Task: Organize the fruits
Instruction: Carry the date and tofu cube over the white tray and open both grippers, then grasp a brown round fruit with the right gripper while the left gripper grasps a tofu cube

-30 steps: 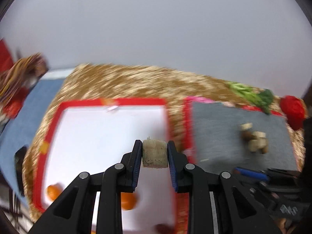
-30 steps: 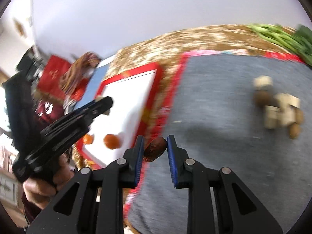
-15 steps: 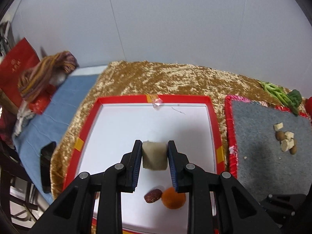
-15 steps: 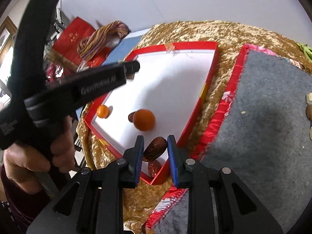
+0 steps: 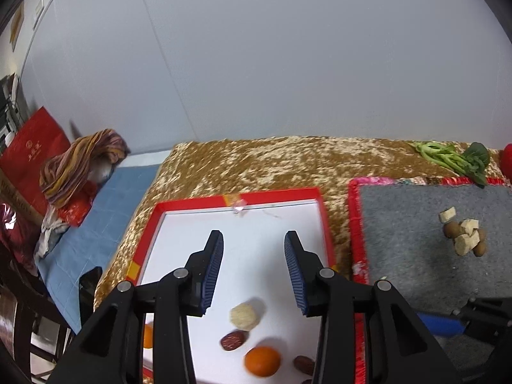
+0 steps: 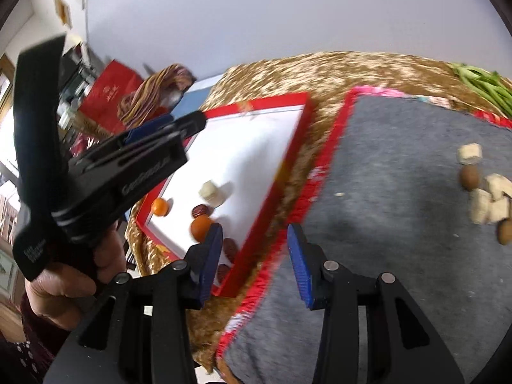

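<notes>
Pale cut chunk (image 5: pixel 244 316) lies on the white floor of the red-rimmed tray (image 5: pixel 272 193), near its front end, a dark red date (image 5: pixel 233 340) just beside it and an orange (image 5: pixel 262 361) a little nearer the camera. Second date (image 5: pixel 304 364) and a smaller orange (image 5: pixel 148 336) also in the tray, the latter half hidden behind the left tool.

Left gripper (image 5: pixel 253 268) hangs above the chunk, jaws spread wide, nothing between them. Right gripper (image 6: pixel 252 260) likewise spread and empty, over the tray's near corner and the edge of the grey mat (image 6: pixel 400 208).

More pale chunks and brown round fruits remain in a heap (image 5: pixel 464 235) on the mat, well apart from the tray.

Risks, as I judge them:
- Tray fruits cluster at one end; round oranges may roll if the tray is bumped.
- Right jaws sit close to the tray rim; a careless swing could clip it.
- Heap pieces touch each other; pinching one may scatter its neighbours.
- The two tools are near each other; they may collide.
</notes>
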The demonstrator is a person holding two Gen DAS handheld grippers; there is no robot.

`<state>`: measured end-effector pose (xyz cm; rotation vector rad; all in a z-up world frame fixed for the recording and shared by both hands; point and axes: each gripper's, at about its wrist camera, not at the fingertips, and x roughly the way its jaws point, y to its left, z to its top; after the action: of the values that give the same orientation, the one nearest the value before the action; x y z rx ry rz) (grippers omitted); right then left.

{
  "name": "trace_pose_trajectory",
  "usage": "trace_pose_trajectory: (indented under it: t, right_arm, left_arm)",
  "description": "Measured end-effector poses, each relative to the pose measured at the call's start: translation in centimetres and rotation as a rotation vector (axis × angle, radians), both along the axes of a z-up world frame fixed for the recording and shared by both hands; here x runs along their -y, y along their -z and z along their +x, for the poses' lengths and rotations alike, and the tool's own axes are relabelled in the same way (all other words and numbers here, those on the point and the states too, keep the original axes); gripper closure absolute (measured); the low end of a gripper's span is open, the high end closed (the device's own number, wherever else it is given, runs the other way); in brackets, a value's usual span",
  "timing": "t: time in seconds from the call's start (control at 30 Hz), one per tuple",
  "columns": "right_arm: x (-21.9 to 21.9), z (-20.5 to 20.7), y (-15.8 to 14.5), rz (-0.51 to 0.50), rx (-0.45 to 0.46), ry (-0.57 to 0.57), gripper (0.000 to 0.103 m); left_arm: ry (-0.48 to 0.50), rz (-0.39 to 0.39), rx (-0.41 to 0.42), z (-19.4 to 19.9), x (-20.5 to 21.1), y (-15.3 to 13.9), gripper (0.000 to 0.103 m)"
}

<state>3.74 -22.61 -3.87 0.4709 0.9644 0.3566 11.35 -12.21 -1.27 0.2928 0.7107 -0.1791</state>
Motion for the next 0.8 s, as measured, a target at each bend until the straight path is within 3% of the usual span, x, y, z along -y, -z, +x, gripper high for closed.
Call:
trace_pose_trajectory:
  t: [0.27, 0.5, 0.8]
  right_arm:
    - [5.9, -1.6, -0.8, 0.023, -0.005, 0.120, 0.059]
    - [12.6, -3.0, -1.3, 0.035, -0.023, 0.257, 0.059]
    - [21.9, -4.4, 1.9, 0.106, -0.228, 0.506, 0.059]
  left_arm:
    - [0.044, -0.002, 0.009, -0.7, 3.3, 0.2, 0.061]
    - [0.128, 0.012, -0.028, -1.5, 7.3, 1.4, 0.052]
    - [0.342, 0.039, -0.182, -3.5, 13.4, 5.0, 0.052]
